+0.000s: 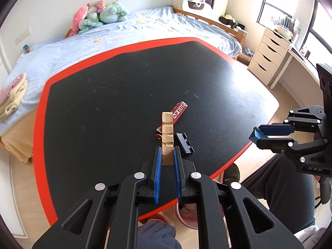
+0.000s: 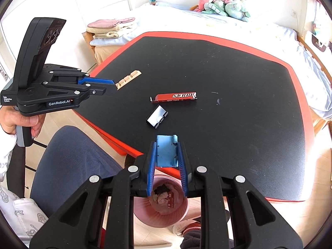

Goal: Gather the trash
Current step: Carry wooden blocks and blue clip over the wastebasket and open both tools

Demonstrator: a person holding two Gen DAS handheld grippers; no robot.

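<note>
My left gripper (image 1: 167,155) is shut on a tan notched wooden strip (image 1: 167,137) and holds it above the black table (image 1: 103,103); the strip also shows in the right wrist view (image 2: 128,79). My right gripper (image 2: 167,155) is shut on a small blue-grey folded piece (image 2: 167,152), held over the table's near edge above a pink trash bin (image 2: 161,205) that holds crumpled scraps. A red wrapper reading "SURPR" (image 2: 175,97) and a small black plastic clip piece (image 2: 156,116) lie on the table.
The table has a red rim (image 2: 307,112). A bed (image 1: 103,41) with plush toys (image 1: 99,16) stands behind it. A white drawer unit (image 1: 267,54) is at right. The person's legs (image 2: 68,157) are beside the bin. Folded towels (image 2: 112,28) lie on the bed.
</note>
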